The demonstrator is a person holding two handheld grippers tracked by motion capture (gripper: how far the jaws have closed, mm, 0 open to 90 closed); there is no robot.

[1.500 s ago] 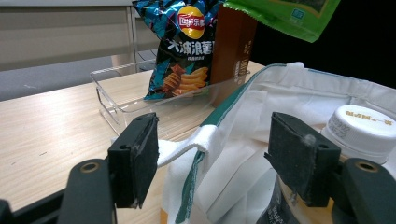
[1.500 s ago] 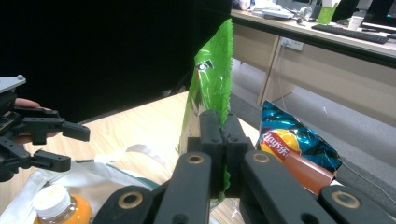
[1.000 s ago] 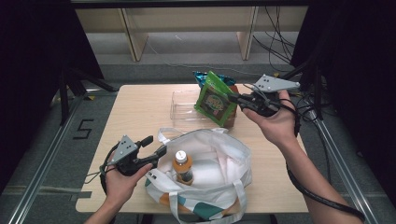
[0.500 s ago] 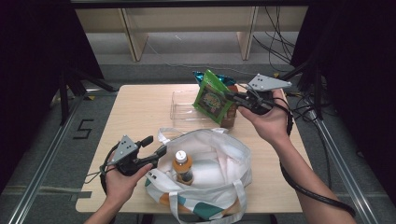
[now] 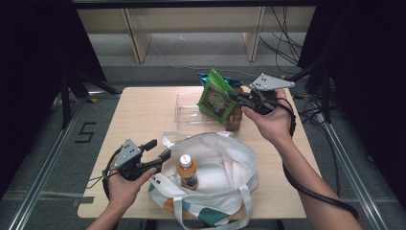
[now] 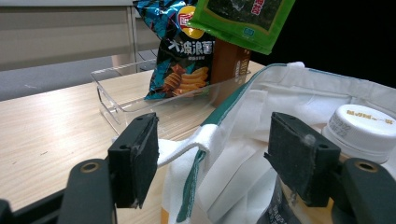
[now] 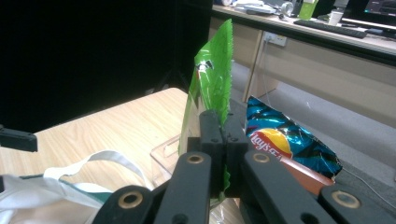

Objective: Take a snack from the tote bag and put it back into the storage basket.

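Right gripper (image 5: pixel 238 97) clamped on green snack bag (image 5: pixel 216 97), now lifted clear of clear tray (image 5: pixel 187 111), nearer tote bag (image 5: pixel 225 158). Left gripper (image 5: pixel 159 153) spread wide astride tote rim. Packing likely next.

Green snack bag (image 5: pixel 216 97): flat foil pouch, serrated top edge, upright and slightly tilted, held off the table above the clear tray (image 5: pixel 187 114) near the far edge, pinched at its side edge.

White tote bag (image 5: pixel 225 165): open, near edge.
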